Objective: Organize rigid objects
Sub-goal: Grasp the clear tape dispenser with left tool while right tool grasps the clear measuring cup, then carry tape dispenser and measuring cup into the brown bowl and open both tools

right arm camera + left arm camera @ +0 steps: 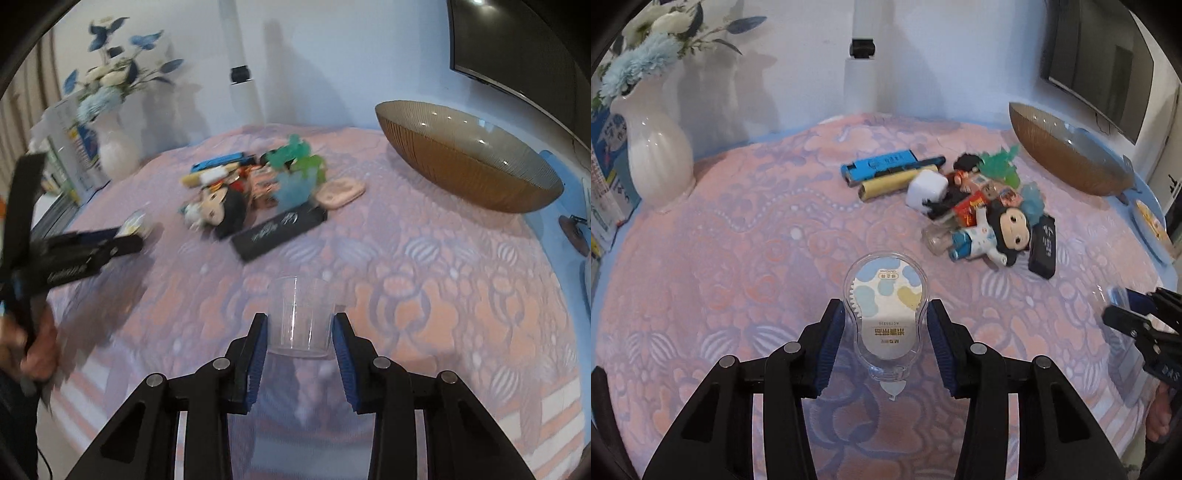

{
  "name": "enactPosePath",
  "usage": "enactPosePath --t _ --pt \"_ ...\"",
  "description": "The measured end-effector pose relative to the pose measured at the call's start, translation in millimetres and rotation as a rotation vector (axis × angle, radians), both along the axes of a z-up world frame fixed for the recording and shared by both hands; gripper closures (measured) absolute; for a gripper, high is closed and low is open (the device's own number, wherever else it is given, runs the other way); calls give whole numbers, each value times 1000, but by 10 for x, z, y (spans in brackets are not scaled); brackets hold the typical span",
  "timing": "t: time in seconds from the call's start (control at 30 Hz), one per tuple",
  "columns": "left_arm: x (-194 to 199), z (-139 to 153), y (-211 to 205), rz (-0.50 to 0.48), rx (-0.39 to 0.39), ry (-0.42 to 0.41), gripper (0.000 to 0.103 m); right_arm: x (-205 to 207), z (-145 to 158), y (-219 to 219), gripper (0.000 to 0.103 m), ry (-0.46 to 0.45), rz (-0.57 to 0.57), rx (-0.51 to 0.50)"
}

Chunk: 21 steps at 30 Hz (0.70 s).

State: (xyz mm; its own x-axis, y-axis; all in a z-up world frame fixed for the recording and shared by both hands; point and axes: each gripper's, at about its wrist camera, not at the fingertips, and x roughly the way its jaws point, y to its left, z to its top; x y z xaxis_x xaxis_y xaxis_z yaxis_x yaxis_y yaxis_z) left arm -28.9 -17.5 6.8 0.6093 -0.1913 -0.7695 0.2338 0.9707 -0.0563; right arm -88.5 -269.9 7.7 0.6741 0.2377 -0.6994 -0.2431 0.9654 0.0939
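Observation:
My left gripper is shut on a clear correction-tape dispenser with a cloud-pattern label, held above the pink tablecloth. My right gripper is shut on a small clear plastic cup; this gripper also shows at the right edge of the left wrist view. A pile of small objects lies mid-table: a doll figure, a blue box, a yellow tube, a white cube, a black case and green and blue toys.
A large brown ribbed glass bowl stands at the back right. A white vase with blue flowers stands at the back left beside books. A wall with a white pole and a TV lies behind the table.

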Motion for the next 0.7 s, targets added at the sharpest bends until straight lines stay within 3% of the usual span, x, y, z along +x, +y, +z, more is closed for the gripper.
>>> enactPosePath --t 0.23,0.3,0.37,0.4,0.47,0.5,0.53,0.6,0.67,0.7 --pt "29 -46 62 -6 -26 26 59 -264 -91 -165 67 22 27 74" --pt "27 -45 70 -15 -47 30 52 -253 -90 -187 57 35 27 92" --pt "31 -47 77 -18 -61 36 49 -226 -56 -172 34 38 30 98" --pt "40 -51 86 -16 -67 41 48 -211 -19 -170 32 28 24 93" --pt "43 -52 71 -14 -62 42 48 -141 59 -165 32 11 20 79" --pt "41 -51 51 -13 -50 42 43 -93 80 -148 32 13 15 71" --pt "46 -50 29 -10 -32 45 26 -23 96 -131 32 24 6 58" --pt "59 -48 -6 9 11 39 16 123 94 -77 32 62 14 43" --pt "65 -37 -32 0 20 30 17 207 56 -12 39 85 27 33" --pt "63 -31 -47 -5 21 25 26 231 31 24 47 92 28 17"
